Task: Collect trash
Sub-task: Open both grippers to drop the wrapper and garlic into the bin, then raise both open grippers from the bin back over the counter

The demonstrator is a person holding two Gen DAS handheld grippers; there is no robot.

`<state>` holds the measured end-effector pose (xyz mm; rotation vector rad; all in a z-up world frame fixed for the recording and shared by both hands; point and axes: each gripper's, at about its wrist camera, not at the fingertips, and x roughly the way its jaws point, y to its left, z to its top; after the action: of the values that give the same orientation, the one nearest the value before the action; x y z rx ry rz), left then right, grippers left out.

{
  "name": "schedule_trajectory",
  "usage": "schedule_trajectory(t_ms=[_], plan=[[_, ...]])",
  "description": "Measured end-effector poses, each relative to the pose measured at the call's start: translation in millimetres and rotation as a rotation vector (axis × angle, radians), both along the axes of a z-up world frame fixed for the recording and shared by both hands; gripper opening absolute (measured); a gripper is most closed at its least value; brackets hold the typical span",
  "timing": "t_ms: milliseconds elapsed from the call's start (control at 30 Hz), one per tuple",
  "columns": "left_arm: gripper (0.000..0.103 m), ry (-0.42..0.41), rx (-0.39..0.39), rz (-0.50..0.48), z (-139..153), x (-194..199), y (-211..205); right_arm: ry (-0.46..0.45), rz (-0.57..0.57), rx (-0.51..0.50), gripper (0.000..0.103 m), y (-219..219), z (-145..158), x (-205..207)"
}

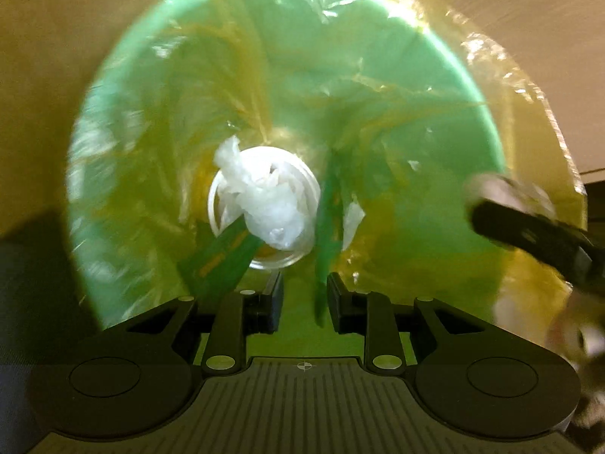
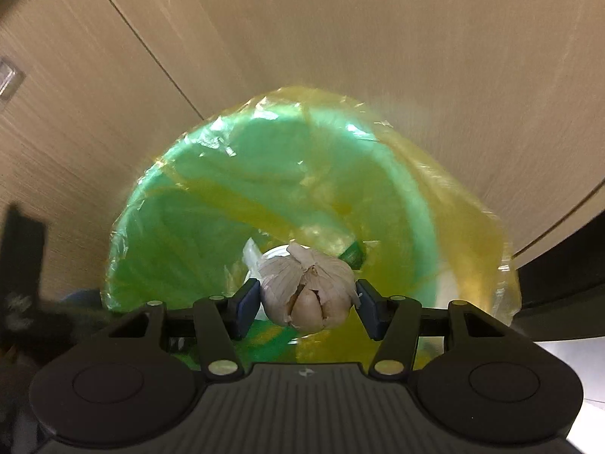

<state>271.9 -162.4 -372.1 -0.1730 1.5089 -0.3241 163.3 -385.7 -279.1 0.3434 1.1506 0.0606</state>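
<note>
Garlic bulb (image 2: 308,287) is the trash in hand, and the coming move turns on one relation: it hangs directly above the mouth of the green bin (image 2: 181,234), which is lined with a yellow plastic bag (image 2: 472,234). Going left to right, the left gripper (image 1: 304,297) hovers over the same opening, its fingers parted with a narrow gap; a thin green strip (image 1: 321,265) crosses that gap, but blur hides whether it touches either pad, so nothing can be called held there. Down in the bin's bottom lie a white cup (image 1: 227,204) and crumpled white tissue (image 1: 272,204), with green wrapper pieces beside them. At the right edge of the left view the right gripper's dark finger (image 1: 529,230) shows, blurred, over the bin rim. The right gripper (image 2: 308,300) has its blue pads (image 2: 247,302) pressed against the bulb's two flanks, cloves pointing toward the camera. Since the bulb sits over the opening with the cup straight beneath, letting go would likely be enough, the right hand being the one that matters.
</note>
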Motion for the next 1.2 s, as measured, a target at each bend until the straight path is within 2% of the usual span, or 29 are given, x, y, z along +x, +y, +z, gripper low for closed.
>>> schedule_trajectory(t_ms=[233,300,400,567,667,867,1000,1200], plan=[[0.028,-0.077,-0.033,0.023,31.9,-16.7,17.1,0.098,0.001,0.081,0.055,29.6,-23.1,35.3],[0.028,-0.085,-0.051,0.031,34.9,-17.8,20.9,0.123,-0.011,0.077,0.055,35.6,-29.4,43.2],[0.028,-0.093,-0.065,0.053,36.9,-20.7,27.3,0.102,-0.039,0.047,0.057,41.0,-26.2,45.2],[0.028,-0.13,-0.054,0.061,46.5,-29.4,33.7,0.04,-0.08,-0.019,0.061,46.4,-3.1,28.2],[0.028,-0.168,-0.058,0.047,58.7,-37.5,36.0,0.025,-0.112,-0.021,0.061,48.5,10.8,9.9],[0.028,-0.288,-0.073,0.03,102.7,-63.1,40.2,-0.031,-0.106,-0.018,0.061,59.3,44.5,-28.7],[0.028,-0.371,-0.086,0.028,132.5,-81.2,46.3,-0.106,-0.079,-0.017,0.062,72.8,77.8,-52.2],[0.028,-0.52,-0.061,0.003,179.8,-105.8,50.0,-0.232,-0.004,-0.023,0.063,99.2,129.0,-79.2]])
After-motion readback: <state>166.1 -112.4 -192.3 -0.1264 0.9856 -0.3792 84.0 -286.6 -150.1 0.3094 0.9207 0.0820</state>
